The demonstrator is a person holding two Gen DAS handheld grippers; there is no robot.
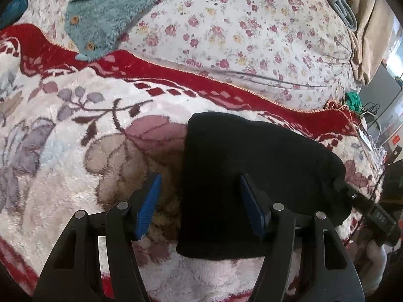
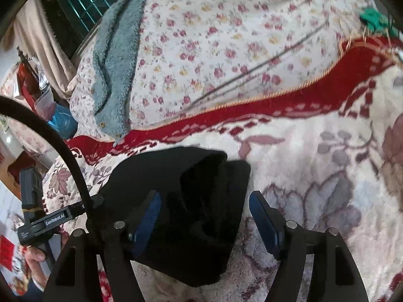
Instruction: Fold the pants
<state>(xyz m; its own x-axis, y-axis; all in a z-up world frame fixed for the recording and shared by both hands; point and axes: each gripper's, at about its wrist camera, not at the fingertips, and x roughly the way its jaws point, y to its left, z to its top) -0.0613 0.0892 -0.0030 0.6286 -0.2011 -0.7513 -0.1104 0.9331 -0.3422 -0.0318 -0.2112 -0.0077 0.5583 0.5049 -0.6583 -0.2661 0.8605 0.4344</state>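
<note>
Left wrist view: a teal fleece (image 1: 100,12) is lying at upper left, partly on the floral quilt (image 1: 252,25). The left gripper (image 1: 199,206) is hovering at lower centre with its jaws standing apart, holding nothing; one blue pad (image 1: 148,209) is sitting over the blanket (image 1: 63,151), the other over the pants (image 1: 252,176). The pants are lying as a compact black bundle at centre right on the blanket, apparently already folded down, so the open jaws are probably straddling the bundle's left edge for a further fold or a release. The right gripper's body is showing at the right edge, partly cut off.

Right wrist view: the left gripper's handle is appearing at lower left. The right gripper (image 2: 204,220) is likewise spread, gripping nothing, straddling the bundle's right edge. The pants (image 2: 181,188) are filling lower centre. Their layers are reading as solid black, so fold lines, waistband and legs are hard to make out, and motion blur is softening the bundle's top edge.
</note>
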